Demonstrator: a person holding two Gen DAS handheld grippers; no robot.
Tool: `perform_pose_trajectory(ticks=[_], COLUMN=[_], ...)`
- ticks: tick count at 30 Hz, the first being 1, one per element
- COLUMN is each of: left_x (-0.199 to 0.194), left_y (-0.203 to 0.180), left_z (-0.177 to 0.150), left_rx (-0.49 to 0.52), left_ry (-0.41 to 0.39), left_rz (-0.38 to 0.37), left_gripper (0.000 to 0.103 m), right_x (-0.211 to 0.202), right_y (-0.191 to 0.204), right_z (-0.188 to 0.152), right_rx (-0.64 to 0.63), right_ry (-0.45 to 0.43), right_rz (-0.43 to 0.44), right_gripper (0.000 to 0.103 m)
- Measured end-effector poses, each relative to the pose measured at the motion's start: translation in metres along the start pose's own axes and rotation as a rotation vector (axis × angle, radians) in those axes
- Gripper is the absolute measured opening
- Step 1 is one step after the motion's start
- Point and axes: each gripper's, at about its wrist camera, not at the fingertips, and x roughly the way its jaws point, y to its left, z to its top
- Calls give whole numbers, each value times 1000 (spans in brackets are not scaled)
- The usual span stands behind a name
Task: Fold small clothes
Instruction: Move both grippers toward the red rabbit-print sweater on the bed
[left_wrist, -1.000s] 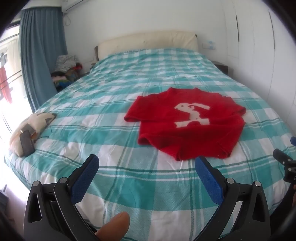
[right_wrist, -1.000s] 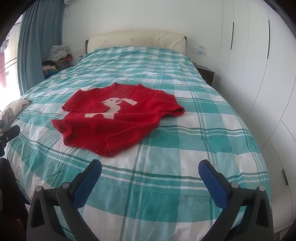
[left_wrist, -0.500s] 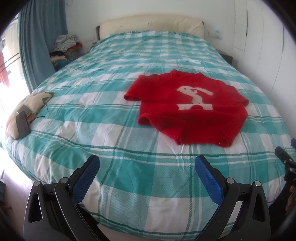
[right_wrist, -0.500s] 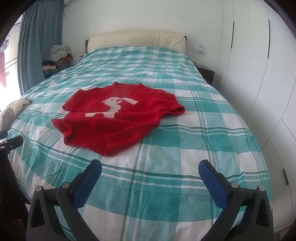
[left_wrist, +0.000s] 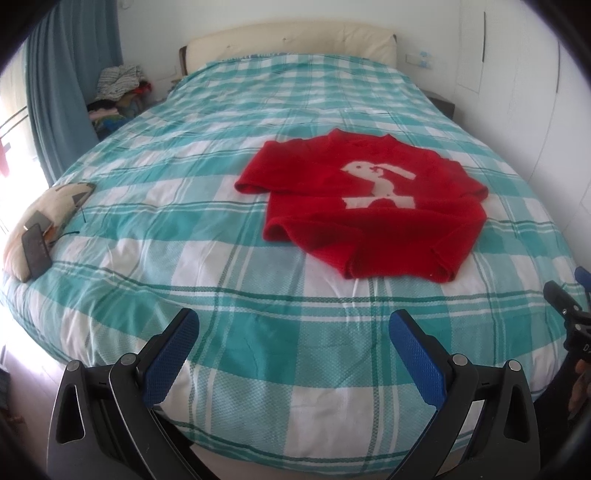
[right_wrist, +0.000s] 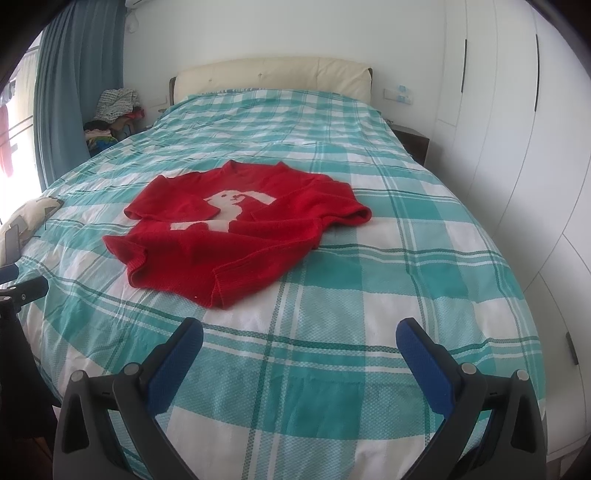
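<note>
Both wrist cameras look from the foot of the bed (left_wrist: 229, 229) toward the headboard (right_wrist: 273, 75), left one further left; both share the sweater (left_wrist: 369, 206).

The sweater (left_wrist: 369, 206) lies on the bed (left_wrist: 221, 258), right of centre in the left wrist view. A pillow (left_wrist: 40, 218) sits at the bed's left edge with a phone (left_wrist: 36, 250) on it. Both tools, left (left_wrist: 293, 330) and right (right_wrist: 299, 341), hover at the frames' bottom, before the bed's near end.
</note>
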Motion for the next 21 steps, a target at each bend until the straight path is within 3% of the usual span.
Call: perform_pose_trajectory(ticks=[21], left_x=[2], left_y=[-2], left_z=[-2], left_rx=[-8], left_ry=[10], left_rz=[-51], left_gripper=[103], right_x=[0], right_y=[-2], right_z=[2], right_rx=[8], right_ry=[1], right_rz=[-11], right_gripper=[103])
